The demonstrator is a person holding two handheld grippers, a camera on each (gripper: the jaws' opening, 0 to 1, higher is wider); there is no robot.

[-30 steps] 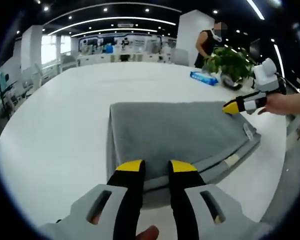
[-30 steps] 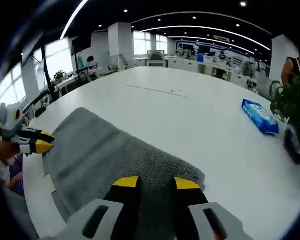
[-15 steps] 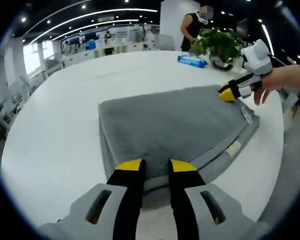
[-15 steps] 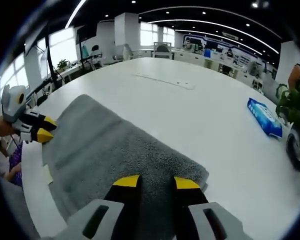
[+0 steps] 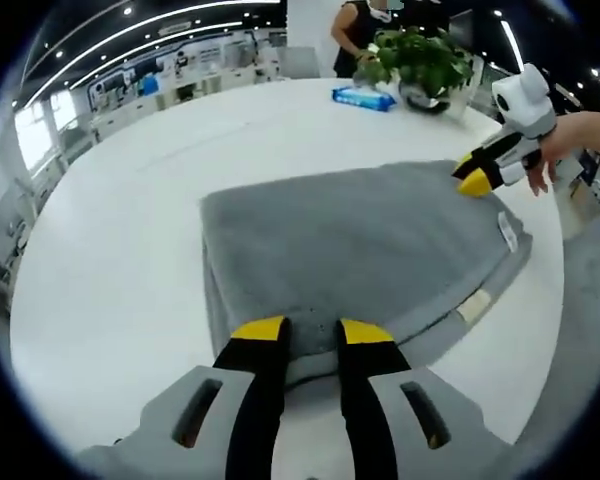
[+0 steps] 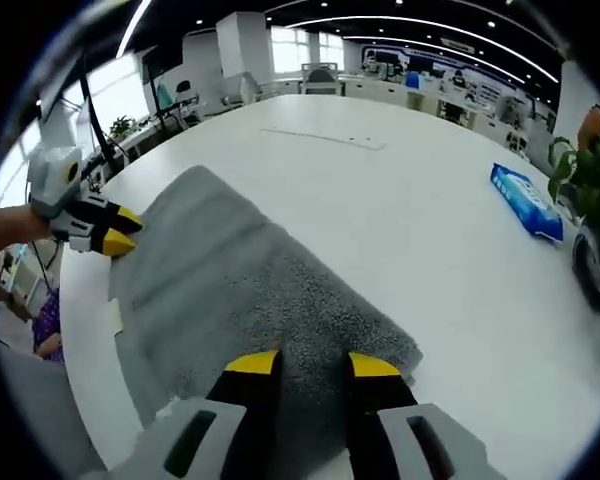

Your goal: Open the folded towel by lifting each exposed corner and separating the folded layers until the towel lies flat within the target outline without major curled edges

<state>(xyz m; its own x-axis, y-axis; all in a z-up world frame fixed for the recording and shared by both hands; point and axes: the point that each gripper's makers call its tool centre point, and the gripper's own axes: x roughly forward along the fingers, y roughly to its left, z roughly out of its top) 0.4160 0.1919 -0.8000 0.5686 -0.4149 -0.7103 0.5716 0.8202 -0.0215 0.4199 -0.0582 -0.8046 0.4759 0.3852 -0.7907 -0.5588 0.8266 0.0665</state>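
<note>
A grey folded towel [image 5: 350, 240] lies on a white table [image 5: 110, 250], with two small labels along its right edge. My left gripper [image 5: 312, 335] sits at the towel's near edge, jaws a narrow gap apart with the grey edge between them. My right gripper [image 5: 475, 180] comes in at the far right corner, held by a hand. In the right gripper view the towel [image 6: 210, 280] runs away to the left. My right gripper [image 6: 312, 365] is closed narrowly over its near corner. My left gripper [image 6: 120, 230] is at the far left corner.
A blue packet [image 5: 362, 97] and a potted plant [image 5: 420, 60] stand on the far side, with a person [image 5: 355, 25] behind them. In the right gripper view, the packet [image 6: 525, 203] and plant [image 6: 590, 170] are at the right. The table edge runs just beside the towel.
Both views have tipped to look down more steeply on the table. The towel's edge has stayed at each gripper's tips, and the towel still lies folded.
</note>
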